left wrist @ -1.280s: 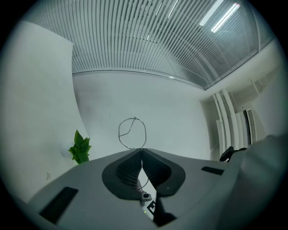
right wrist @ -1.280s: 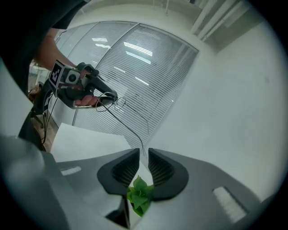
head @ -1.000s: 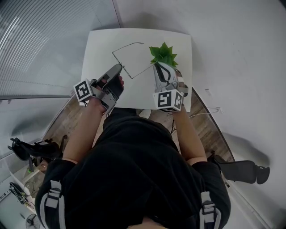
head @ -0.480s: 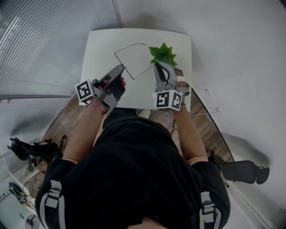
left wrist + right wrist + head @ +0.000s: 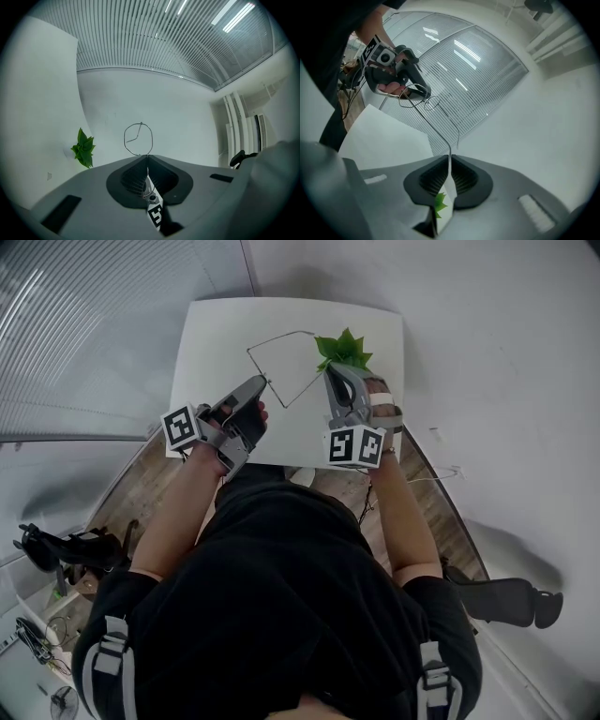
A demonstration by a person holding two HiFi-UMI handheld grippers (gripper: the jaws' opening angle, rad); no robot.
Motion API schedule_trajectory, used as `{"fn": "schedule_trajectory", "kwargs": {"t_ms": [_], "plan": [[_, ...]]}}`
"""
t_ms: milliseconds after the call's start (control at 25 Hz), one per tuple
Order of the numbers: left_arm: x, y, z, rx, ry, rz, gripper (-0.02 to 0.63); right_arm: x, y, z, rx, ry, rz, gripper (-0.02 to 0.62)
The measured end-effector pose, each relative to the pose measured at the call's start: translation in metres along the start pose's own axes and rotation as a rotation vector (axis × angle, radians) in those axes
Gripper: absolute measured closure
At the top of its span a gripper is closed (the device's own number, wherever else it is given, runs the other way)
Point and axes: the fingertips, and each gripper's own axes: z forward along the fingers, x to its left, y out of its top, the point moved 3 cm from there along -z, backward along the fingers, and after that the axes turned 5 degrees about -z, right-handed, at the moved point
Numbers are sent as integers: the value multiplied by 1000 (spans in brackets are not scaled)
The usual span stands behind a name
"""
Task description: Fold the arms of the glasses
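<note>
Glasses [image 5: 260,366] pinched by left claw [image 5: 147,156], right claw [image 5: 449,156].

An office-like room is indicated. A white table [image 5: 211,343], a slatted wall [image 5: 84,324], ceiling strip lights [image 5: 232,19] and a black chair base [image 5: 506,599] are seen.

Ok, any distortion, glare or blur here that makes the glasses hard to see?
Head view: soft even light, edges bowed by the wide lens; the thin wire glasses show faintly against the white table. Left gripper view: heavy fisheye, dark round vignette, bright ceiling lights but no glare on the frame. Right gripper view: same vignette; the wire is traceable.
</note>
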Motion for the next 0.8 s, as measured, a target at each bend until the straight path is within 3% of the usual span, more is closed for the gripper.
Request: {"fn": "schedule_trajectory", "kwargs": {"t_ms": [320,800], "plan": [[8,-21,9,25,-1,7,594,-1,-8,-8,-24,-6,-35,566],[7,-22,11,59,-2,-12,594,-1,3,2,-45,8,-56,566]]}}
